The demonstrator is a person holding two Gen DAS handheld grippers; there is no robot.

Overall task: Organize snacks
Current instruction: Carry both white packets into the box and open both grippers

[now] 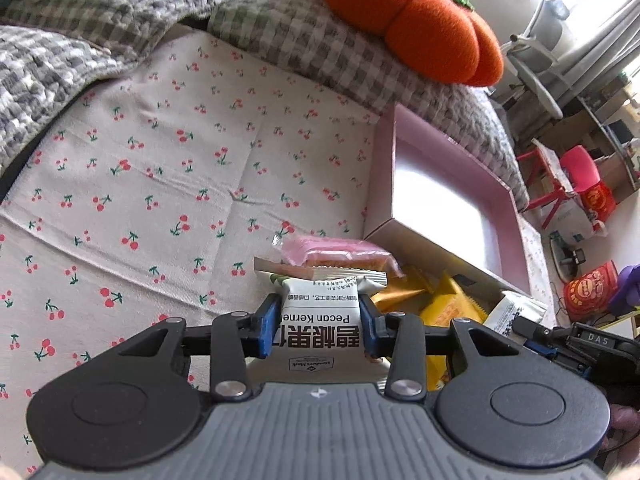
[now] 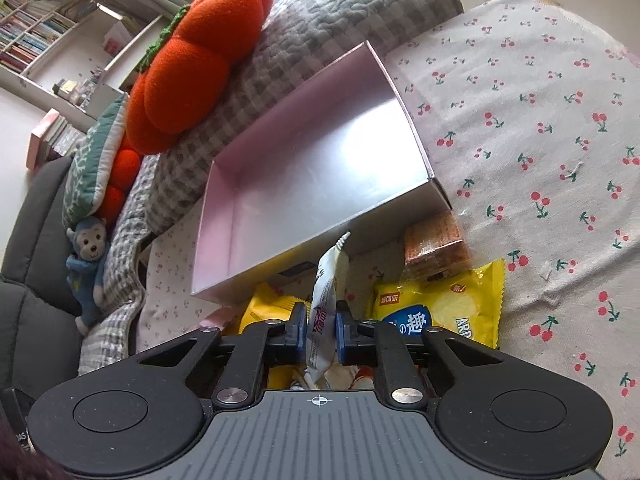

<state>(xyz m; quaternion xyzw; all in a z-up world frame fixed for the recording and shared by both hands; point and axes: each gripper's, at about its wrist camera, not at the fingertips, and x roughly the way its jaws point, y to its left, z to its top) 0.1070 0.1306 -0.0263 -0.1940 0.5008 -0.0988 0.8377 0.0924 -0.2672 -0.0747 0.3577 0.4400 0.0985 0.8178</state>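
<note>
The left hand-held gripper (image 1: pixel 320 322) is squeezed narrow on a white pecan packet (image 1: pixel 320 320), one blue pad on each side. The packet lies flat between the pads with its long side running away from the gripper. The right hand-held gripper (image 2: pixel 321 330) is closed tight on a thin white packet (image 2: pixel 326 308), which stands on its edge and pokes up and forward. The pink box (image 2: pixel 304 184) is the place for the snacks, I think. It sits open with nothing in it, just past the snack pile. It is straight ahead of the right gripper, and ahead and off to the right of the left one. So the right hand looks nearer, and its packet already points at the box's near wall. Still on the cherry cloth (image 2: pixel 540 160) I count one yellow chip bag (image 2: pixel 444 308), one brown cracker pack (image 2: pixel 436 244), one pink wafer pack (image 1: pixel 336 254) and at least one more yellow bag (image 2: pixel 268 308). One orange pumpkin cushion (image 2: pixel 200 60) rests on the grey checked blanket (image 2: pixel 260 100) behind the box.
</note>
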